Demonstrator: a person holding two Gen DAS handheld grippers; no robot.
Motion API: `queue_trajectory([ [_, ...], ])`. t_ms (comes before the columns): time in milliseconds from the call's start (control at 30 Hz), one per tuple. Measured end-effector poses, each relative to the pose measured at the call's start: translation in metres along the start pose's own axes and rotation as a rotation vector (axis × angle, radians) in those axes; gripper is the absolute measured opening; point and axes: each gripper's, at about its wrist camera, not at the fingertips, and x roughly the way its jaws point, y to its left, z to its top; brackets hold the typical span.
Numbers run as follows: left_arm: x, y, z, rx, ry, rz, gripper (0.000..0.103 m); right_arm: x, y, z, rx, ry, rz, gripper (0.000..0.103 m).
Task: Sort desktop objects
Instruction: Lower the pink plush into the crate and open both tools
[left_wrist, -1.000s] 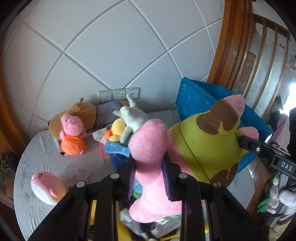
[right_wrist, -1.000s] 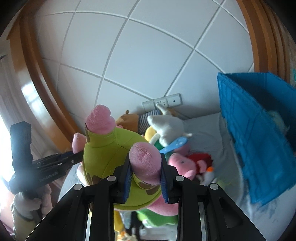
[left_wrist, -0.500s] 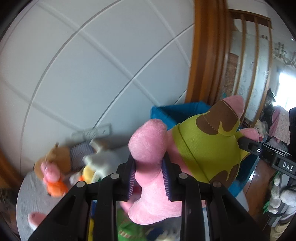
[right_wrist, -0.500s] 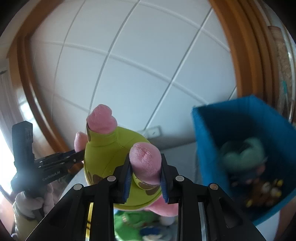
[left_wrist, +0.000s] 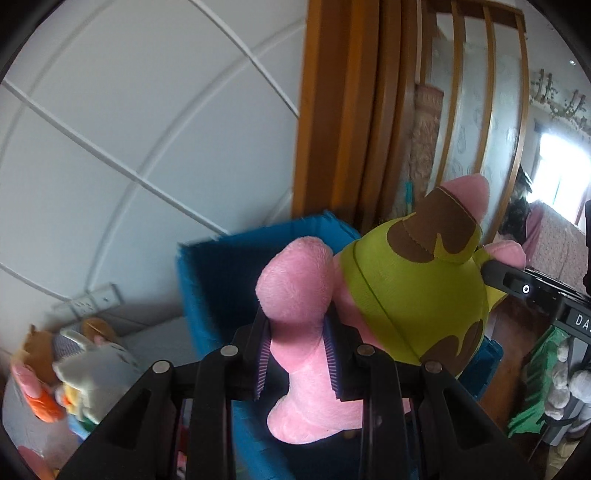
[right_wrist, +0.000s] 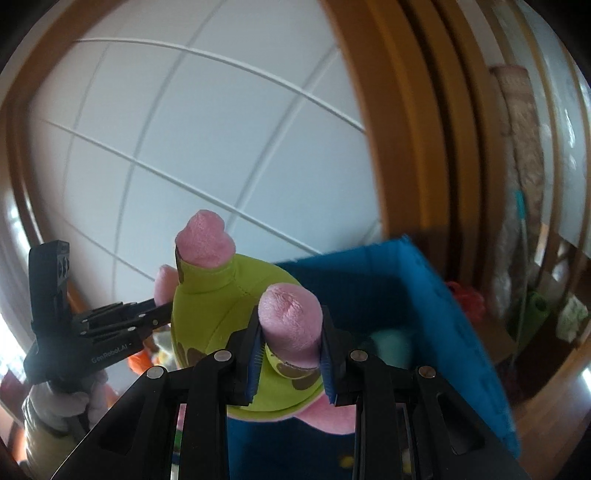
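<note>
Two grippers share one pink plush toy (left_wrist: 406, 295) dressed in green shorts with brown patches. Nearest the lens in the left wrist view, the left gripper (left_wrist: 297, 354) is clamped tight on one pink limb, its ridged pads pressed into the fabric on both sides. In the right wrist view the right gripper (right_wrist: 290, 349) is likewise closed hard on another pink limb, with the green body just beyond it. The toy hangs in the air between them, over the near edge of the blue bin (right_wrist: 424, 295), which sits just behind and below it. Inside the bin a pale teal shape shows, too blurred to name. Off to the left, other plush toys (left_wrist: 88, 362) lie on the grey bench (left_wrist: 155, 339). Farthest back stand the white panelled wall (left_wrist: 129, 129) and a wooden door frame (left_wrist: 332, 110)
</note>
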Motion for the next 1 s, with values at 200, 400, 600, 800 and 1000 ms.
queue_trajectory([
  [200, 0.097, -0.023, -0.05, -0.011, 0.248, 0.001, 0.026, 0.042, -0.077, -0.038, 0.083, 0.145, 0.0, 0.026],
  [400, 0.13, -0.038, -0.082, 0.052, 0.401, 0.028, 0.026, 0.067, -0.105, -0.077, 0.113, 0.258, 0.01, 0.026],
  [600, 0.125, -0.04, -0.093, 0.048, 0.411, 0.07, 0.036, 0.074, -0.113, -0.097, 0.112, 0.312, -0.015, 0.031],
  [800, 0.1, -0.039, -0.086, 0.051, 0.328, 0.052, 0.102, 0.073, -0.104, -0.102, 0.065, 0.284, -0.048, 0.065],
  [1000, 0.064, -0.043, -0.085, 0.026, 0.231, 0.051, 0.102, 0.056, -0.082, -0.103, -0.01, 0.222, -0.099, 0.103],
])
